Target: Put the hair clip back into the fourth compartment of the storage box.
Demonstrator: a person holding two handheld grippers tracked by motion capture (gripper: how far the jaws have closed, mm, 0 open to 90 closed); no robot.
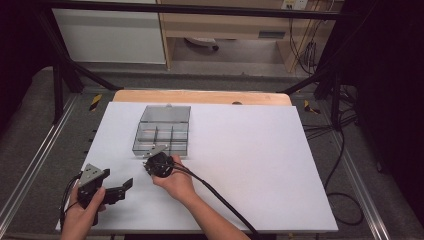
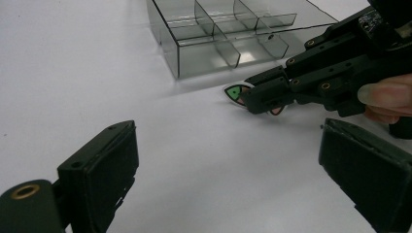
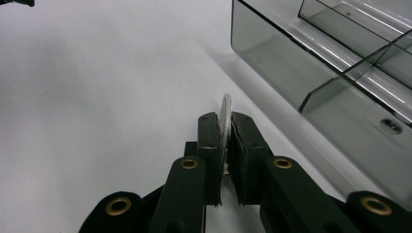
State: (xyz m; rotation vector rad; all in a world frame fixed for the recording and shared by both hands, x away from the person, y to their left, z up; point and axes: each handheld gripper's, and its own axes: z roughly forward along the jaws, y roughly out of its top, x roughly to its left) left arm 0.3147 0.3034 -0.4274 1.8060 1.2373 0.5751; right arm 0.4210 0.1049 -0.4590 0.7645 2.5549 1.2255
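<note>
Right gripper stood clamped edge-on across a thin, stiff, light card, at seven o'clock from the clear box; left gripper gaped apart.

Your right gripper has its jaws clamped on a thin flat card, just left of the clear compartment box.
</note>
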